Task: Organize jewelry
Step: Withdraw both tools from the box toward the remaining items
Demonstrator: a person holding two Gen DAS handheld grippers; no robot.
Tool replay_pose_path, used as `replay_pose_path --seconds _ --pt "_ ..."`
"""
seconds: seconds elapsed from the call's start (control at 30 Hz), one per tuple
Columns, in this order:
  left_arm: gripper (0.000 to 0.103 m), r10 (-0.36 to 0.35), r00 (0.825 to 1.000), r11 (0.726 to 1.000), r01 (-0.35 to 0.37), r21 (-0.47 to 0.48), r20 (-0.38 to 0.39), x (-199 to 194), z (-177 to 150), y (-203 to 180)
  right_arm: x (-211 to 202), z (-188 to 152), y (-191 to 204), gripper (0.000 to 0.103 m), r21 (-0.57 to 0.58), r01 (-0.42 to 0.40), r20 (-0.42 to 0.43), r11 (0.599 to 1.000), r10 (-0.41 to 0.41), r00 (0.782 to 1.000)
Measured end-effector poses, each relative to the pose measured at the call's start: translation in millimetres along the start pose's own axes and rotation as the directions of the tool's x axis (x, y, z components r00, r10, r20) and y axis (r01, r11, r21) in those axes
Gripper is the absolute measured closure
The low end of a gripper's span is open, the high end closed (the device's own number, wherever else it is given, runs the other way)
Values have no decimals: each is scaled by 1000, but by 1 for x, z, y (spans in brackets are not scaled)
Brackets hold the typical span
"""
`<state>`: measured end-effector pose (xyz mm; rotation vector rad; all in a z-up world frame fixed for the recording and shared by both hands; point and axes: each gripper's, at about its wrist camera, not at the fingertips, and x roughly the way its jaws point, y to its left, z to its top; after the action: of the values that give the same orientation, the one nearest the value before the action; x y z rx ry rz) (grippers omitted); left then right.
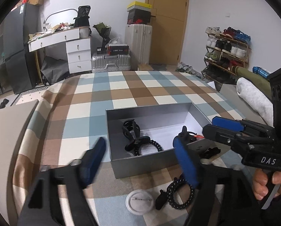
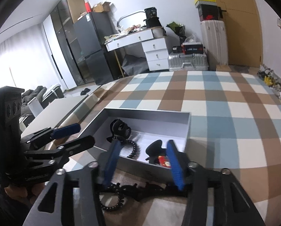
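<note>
Left wrist view, left claw (image 1: 140, 160) wide before grey box (image 1: 140, 166), right claw (image 1: 213, 124) wide over its corner, white badge (image 1: 140, 201), beaded bracelet (image 1: 180, 194) alongside.

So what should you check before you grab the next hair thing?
1. Left gripper open and holding nothing: ok.
2. Right gripper open and holding nothing: ok.
3. Grey box open on top, with bare floor left inside: ok.
4. Things still waiting outside the box: black spiral hair tie, small black clip and white round badge on the checked cloth: ok.
5. Hair tie and small clip free of each other: cannot tell, they lie close together.
6. The two grippers apart from each other: ok.
</note>
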<state>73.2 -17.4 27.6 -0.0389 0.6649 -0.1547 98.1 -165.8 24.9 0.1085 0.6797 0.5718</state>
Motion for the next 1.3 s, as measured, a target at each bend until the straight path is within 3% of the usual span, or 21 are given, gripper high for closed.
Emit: replay_pose_path --seconds 0.03,0.17,0.2,0.23,0.27,0.4,0.67,1.3 --pt "16 6 1000 1000 -6 -8 8 -3 -1 1 -3 0 -2 46 1 -3 -4 1000 3 1000" --pt "14 0 1000 999 0 -43 -4 -6 -5 6 -15 -3 -11 12 33 13 3 999 -13 1000" --pt "11 7 1000 999 -8 -51 -8 -6 -7 8 -19 -4 -13 6 39 15 8 999 -16 1000" --pt "2 14 1000 998 -15 -59 -11 -7 -9 9 -21 -4 -15 4 41 24 2 999 -25 1000" --pt "1 18 1000 997 -19 -70 -11 -7 -11 10 -22 -5 -17 0 40 40 -8 998 -40 999" --pt "1 27 999 996 -29 -90 -31 -8 -18 17 -20 -10 -20 0 14 110 -47 994 -110 993" --pt "1 64 997 994 -68 -84 -42 -8 -24 22 -7 -22 -24 0 4 148 -120 989 -146 982" --pt "1 84 993 993 -91 -79 -82 0 -32 25 14 -40 -26 0 -27 151 -241 988 -153 958"
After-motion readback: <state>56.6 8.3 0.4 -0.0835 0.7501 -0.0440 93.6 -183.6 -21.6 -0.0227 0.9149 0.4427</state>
